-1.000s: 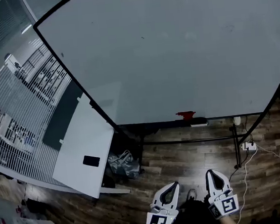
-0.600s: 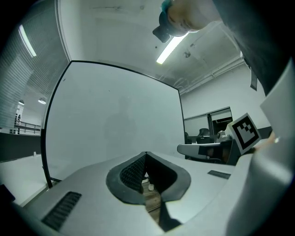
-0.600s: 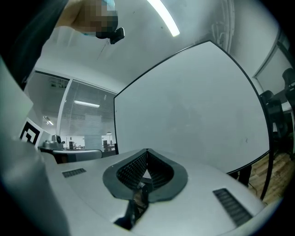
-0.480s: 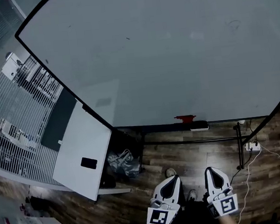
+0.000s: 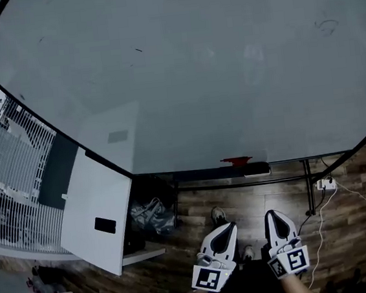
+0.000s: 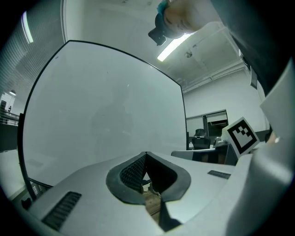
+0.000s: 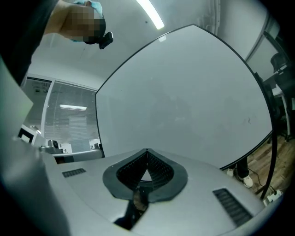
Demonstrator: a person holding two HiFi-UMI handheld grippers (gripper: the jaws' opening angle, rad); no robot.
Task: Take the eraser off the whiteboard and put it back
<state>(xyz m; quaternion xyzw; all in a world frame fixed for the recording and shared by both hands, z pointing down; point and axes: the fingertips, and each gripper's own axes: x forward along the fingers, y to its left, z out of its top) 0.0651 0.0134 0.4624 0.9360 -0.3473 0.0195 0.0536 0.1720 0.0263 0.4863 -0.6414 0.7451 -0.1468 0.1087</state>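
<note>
Compared with the earlier frames, the whiteboard (image 5: 189,77) now fills more of the head view. The red eraser (image 5: 236,161) sits at the board's bottom edge, beside the dark tray (image 5: 257,168). The left tongs (image 5: 228,225) and right tongs (image 5: 273,214) hang low over the wooden floor (image 5: 240,198), well apart from the eraser. Both tongs are closed tip to tip, with nothing between them.

1 whiteboard (image 5: 195,76), 1 eraser (image 5: 236,161), 2 tools: L (image 5: 227,226), R (image 5: 273,214).
</note>
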